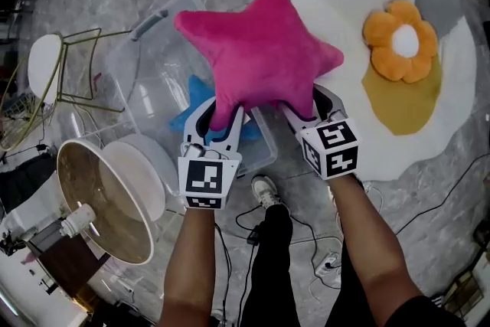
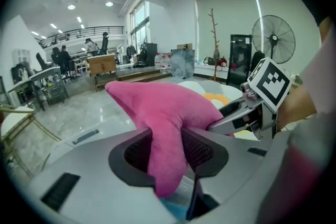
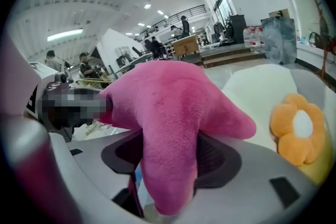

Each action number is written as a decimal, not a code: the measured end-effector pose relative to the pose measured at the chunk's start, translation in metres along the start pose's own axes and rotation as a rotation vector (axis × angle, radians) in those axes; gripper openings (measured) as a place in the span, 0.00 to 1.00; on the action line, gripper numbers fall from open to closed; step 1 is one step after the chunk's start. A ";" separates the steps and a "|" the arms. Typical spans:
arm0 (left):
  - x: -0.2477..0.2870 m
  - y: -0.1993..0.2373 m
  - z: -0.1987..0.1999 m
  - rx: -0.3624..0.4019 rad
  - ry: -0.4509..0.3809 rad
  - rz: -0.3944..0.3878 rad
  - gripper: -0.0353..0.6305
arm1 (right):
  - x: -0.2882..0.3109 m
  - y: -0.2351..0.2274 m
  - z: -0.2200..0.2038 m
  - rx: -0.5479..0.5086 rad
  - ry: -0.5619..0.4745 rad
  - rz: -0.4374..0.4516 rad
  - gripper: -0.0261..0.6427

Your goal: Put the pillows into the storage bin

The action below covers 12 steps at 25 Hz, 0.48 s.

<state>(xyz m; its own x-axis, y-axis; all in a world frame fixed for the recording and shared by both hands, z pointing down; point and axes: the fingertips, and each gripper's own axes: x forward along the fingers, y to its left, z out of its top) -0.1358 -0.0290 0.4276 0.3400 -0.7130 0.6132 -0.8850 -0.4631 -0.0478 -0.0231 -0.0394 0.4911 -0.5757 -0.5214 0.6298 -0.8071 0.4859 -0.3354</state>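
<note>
A pink star pillow hangs in the air over a clear plastic storage bin. My left gripper is shut on its lower left arm, and my right gripper is shut on its lower right arm. In the left gripper view the plush fills the gap between the left gripper's jaws, with the right gripper alongside. The right gripper view shows the same squeeze on the pillow by the right gripper. A blue pillow lies inside the bin. An orange flower pillow rests on the egg-shaped rug.
A gold wire chair with a white seat stands left of the bin. A round white and brown object sits at the lower left. Cables trail over the marble floor by the person's shoe. People stand far back in the hall.
</note>
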 end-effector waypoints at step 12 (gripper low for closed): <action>-0.110 0.137 -0.122 -0.279 -0.013 0.213 0.30 | 0.097 0.181 0.003 -0.320 0.121 0.152 0.50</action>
<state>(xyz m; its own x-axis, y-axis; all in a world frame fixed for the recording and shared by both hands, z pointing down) -0.3332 0.0505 0.4497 0.1407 -0.7859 0.6022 -0.9887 -0.1429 0.0444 -0.2258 -0.0041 0.4890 -0.6504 -0.3489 0.6747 -0.6208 0.7561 -0.2073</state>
